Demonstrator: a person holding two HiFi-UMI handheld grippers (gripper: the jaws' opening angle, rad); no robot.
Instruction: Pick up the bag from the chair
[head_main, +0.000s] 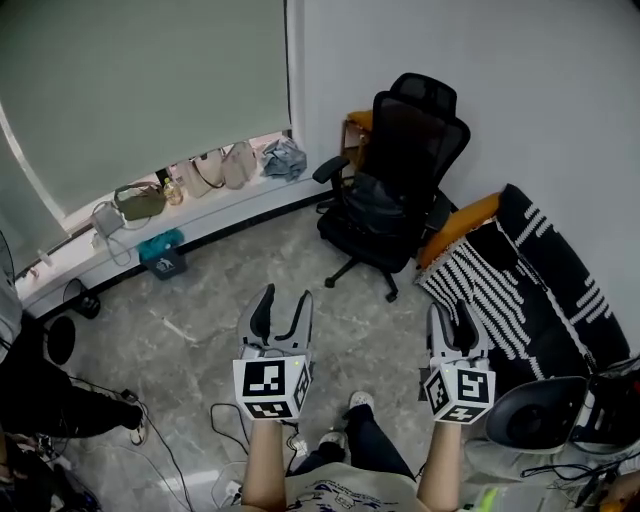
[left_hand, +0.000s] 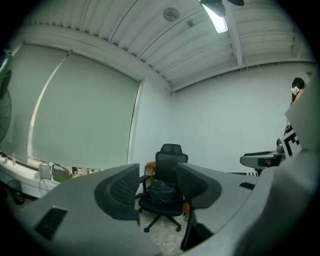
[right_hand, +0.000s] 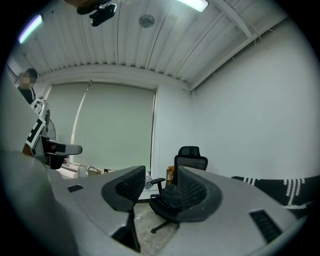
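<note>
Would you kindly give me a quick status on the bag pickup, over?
Left gripper open, empty; right gripper open, empty. Dark bag on the office chair seat, both grippers well short of it. Only bare floor between; nothing in the way.

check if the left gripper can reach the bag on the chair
Not from here, probably: the left gripper is open, but a stretch of floor lies between it and the bag on the chair. Nothing blocks the path.

Bag (head_main: 374, 200) indistinct against black chair (head_main: 412, 135)
</note>
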